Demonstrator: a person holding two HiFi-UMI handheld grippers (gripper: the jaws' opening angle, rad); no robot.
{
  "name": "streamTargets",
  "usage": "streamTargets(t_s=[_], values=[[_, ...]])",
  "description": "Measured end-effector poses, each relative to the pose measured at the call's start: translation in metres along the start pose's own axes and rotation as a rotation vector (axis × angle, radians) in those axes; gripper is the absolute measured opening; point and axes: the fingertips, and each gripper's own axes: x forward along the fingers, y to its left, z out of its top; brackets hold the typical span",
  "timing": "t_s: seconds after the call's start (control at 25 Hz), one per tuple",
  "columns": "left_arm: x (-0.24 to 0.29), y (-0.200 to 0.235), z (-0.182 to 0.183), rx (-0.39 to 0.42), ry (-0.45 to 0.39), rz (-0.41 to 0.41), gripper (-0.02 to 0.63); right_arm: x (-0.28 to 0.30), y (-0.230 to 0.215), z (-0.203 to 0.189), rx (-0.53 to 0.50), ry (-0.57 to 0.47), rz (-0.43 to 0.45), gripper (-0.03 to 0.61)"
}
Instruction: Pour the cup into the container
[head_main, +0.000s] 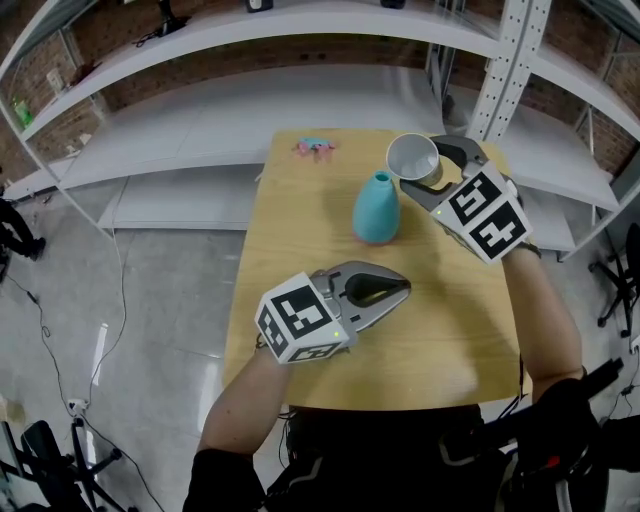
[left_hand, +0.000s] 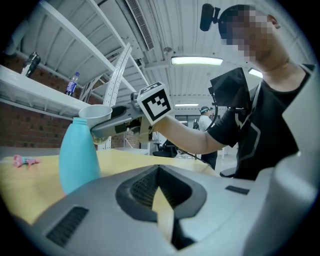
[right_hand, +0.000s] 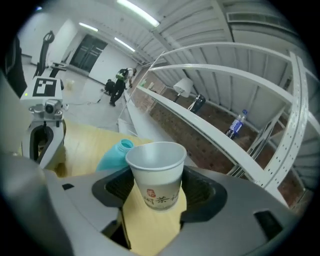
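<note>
- Evidently pre-pour: the right gripper (head_main: 428, 170) gripped the upright cup (head_main: 413, 157) beside the teal container (head_main: 377, 207); the left gripper (head_main: 398, 288) sat closed, empty.
- Next, probably: tip the rim over its narrow mouth.

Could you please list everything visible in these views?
table: 1, light wood, centre of head view
container: 1, teal bottle, upright on the table's far half
cup: 1, white paper, in the right gripper, near the container's top
small item: 1, pink, table's far edge
shelving: 1, white, behind the table
plastic bottle: 1, clear, on a shelf
left gripper: 1, grey, shut, empty, over the table's near half
right gripper: 1, grey, shut on the cup
</note>
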Motion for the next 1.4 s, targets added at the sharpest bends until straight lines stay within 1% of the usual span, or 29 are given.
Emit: streamTargets(t_s=[0.08,0.2,0.28,0.44,0.6,0.8,0.88,1.12,1.4], values=[[-0.001,0.0,0.0,0.0,-0.001,0.001,0.002,0.0,-0.004,-0.005,0.048,-0.01,0.004,0.301],[-0.001,-0.001,0.001,0.0,-0.004,0.001,0.002,-0.003,-0.008,-0.016,0.061,0.0,-0.009,0.301],[-0.002,-0.001,0.001,0.001,-0.005,-0.002,0.002,-0.005,-0.011,-0.025,0.09,-0.002,-0.011,0.301],[-0.002,0.0,0.001,0.002,-0.006,-0.001,0.002,-0.011,-0.019,-0.045,0.223,-0.029,-0.007,0.301],[-0.002,0.0,0.001,0.003,-0.009,-0.002,0.002,-0.018,-0.027,-0.073,0.301,-0.016,-0.035,0.301],[-0.003,0.0,0.002,0.007,-0.012,-0.001,0.002,-0.022,-0.033,-0.107,0.505,-0.035,-0.011,0.301],[-0.003,0.0,0.002,0.007,-0.012,-0.002,0.002,-0.024,-0.035,-0.122,0.565,-0.034,-0.017,0.301],[-0.001,0.0,0.002,0.008,-0.011,-0.01,0.002,-0.025,-0.039,-0.158,0.636,-0.005,-0.062,0.301],[-0.002,0.002,0.003,0.002,-0.013,0.001,0.002,-0.024,-0.043,-0.175,0.723,-0.048,-0.084,0.301]])
